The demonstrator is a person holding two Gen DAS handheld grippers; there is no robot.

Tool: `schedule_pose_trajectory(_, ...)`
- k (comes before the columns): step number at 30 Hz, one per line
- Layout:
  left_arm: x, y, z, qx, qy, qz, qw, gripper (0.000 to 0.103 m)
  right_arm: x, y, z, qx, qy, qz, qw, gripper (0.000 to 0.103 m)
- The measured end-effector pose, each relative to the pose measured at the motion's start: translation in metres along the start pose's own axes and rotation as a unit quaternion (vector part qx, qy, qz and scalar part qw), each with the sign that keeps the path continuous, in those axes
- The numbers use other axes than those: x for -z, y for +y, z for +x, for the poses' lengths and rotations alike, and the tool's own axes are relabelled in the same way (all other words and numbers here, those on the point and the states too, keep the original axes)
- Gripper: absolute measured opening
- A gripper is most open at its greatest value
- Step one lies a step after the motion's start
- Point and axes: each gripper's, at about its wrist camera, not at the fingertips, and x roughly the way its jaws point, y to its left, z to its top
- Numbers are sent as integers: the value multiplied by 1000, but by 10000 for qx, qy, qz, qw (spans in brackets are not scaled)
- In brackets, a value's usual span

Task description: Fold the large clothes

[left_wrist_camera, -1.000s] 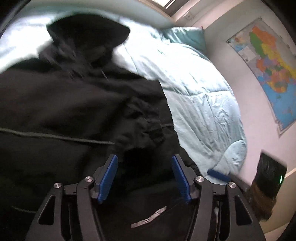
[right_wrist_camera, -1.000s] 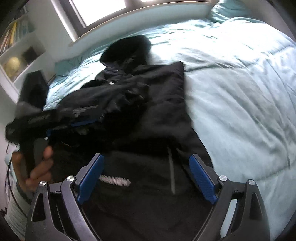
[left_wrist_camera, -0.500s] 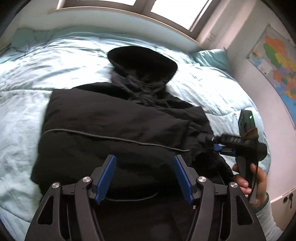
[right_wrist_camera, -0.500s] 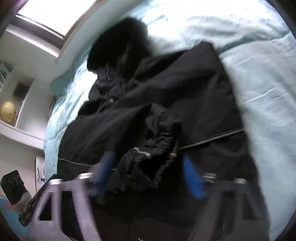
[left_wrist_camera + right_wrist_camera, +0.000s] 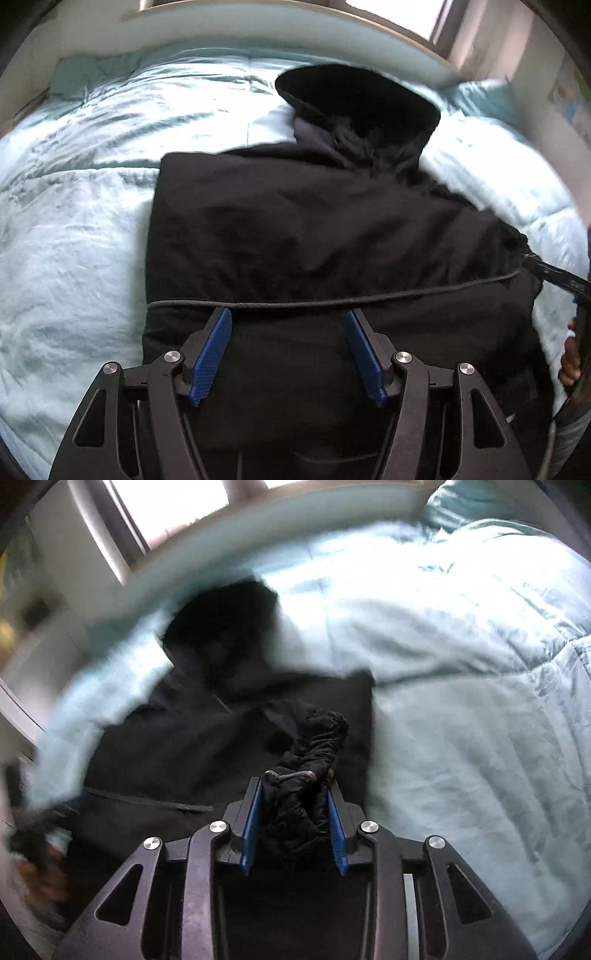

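Observation:
A large black hooded jacket (image 5: pixel 317 229) lies on a light blue bed, hood (image 5: pixel 354 99) toward the window. My left gripper (image 5: pixel 288 321) is open and empty, hovering over the jacket's lower part near a thin cord (image 5: pixel 332 303). My right gripper (image 5: pixel 293 794) is shut on a bunched fold of the black jacket (image 5: pixel 314 738), probably a sleeve end with a metal ring. In the left wrist view the right gripper (image 5: pixel 554 275) shows at the jacket's right edge. The right wrist view is blurred on its left side.
The light blue duvet (image 5: pixel 74 240) spreads out on both sides of the jacket (image 5: pixel 461 701). A blue pillow (image 5: pixel 484 98) lies at the far right. A window ledge (image 5: pixel 295 22) and wall run behind the bed.
My right gripper has closed on the bunched black fabric and pulls it toward the jacket's right side. My left gripper has swung to face the jacket squarely and stays open.

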Motion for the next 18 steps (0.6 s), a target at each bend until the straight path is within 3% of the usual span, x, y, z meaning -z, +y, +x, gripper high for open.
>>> schedule_pose_trajectory(4,5,-14,2,-294,2,671,9973,66,21,-16,29,119,63,-23,9999,38)
schedule_pose_trajectory(8,9,-21,-5,-477,-11,829,9954,67,16,-13,22,294,133,1,9995,43)
schedule_pose_trajectory(10,14,-24,-22,-77,51,958,9954,67,16,-8,0,384,103,-50,9992,50)
schedule_pose_trajectory(13,18,-27,-48,938,19,1015,9904,67,10,10,-44,-108,-301,-37,9995,53)
schedule_pose_trajectory(14,17,-29,-57,1044,-94,968,9898,67,9,20,-57,-292,-467,-107,9984,62)
schedule_pose_trajectory(15,15,-30,-60,994,-150,957,9903,67,8,30,-65,-341,-569,-173,9977,70)
schedule_pose_trajectory(18,17,-30,-49,519,-148,987,9937,67,9,69,-58,-422,-517,-578,9961,73)
